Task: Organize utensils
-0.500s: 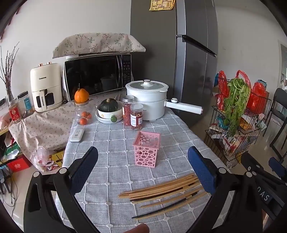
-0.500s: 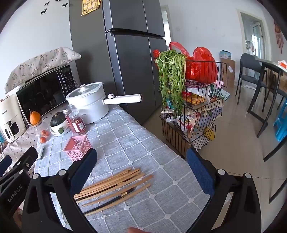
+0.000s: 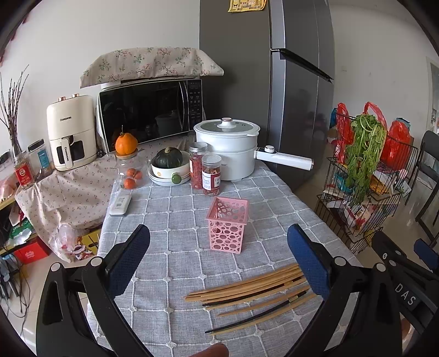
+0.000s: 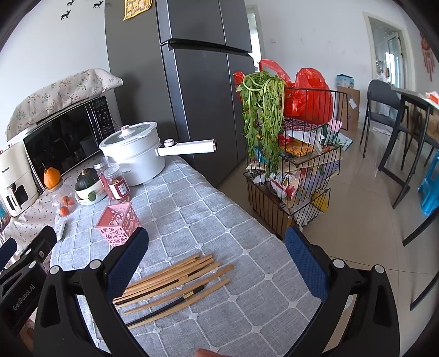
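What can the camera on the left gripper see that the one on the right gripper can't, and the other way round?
Only the left wrist view shows the bare twigs and the spice jars beside the air fryer. Only the right wrist view shows the black dining table, the blue stool and the deer stickers. Both show the chopsticks, pink basket, white pot and microwave.

both wrist views downward, sharing chopsticks (image 3: 255, 296)
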`<state>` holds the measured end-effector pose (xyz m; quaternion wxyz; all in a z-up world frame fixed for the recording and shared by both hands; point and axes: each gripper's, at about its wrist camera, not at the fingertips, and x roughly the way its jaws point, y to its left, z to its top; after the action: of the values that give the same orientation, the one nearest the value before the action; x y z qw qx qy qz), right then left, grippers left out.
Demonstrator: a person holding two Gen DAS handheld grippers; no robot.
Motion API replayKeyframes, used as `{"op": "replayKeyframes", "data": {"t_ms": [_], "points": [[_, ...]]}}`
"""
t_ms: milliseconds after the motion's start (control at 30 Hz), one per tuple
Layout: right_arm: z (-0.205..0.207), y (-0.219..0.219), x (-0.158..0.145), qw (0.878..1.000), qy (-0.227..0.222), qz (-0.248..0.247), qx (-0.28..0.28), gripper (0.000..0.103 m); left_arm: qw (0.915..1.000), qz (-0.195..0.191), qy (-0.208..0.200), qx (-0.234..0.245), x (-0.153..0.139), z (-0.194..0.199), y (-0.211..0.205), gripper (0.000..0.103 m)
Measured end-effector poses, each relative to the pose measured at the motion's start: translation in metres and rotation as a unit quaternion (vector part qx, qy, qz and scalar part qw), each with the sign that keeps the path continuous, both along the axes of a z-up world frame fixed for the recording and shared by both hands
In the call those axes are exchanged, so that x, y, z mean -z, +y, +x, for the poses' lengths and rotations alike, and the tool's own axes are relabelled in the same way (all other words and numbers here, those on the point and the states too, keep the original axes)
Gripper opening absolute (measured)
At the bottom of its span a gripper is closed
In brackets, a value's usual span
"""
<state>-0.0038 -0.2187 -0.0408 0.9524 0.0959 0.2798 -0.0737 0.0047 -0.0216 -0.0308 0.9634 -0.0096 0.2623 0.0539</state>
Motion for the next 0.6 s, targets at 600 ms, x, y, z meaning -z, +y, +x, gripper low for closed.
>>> {"op": "replayKeyframes", "data": {"t_ms": [600], "points": [[0.0013, -0.0009, 0.0032, 1.000, -0.001, 0.016, -0.002, 0.097, 1.0000, 0.002, 0.005, -0.003, -0.0021, 0.0064, -0.0062, 0.096]]}}
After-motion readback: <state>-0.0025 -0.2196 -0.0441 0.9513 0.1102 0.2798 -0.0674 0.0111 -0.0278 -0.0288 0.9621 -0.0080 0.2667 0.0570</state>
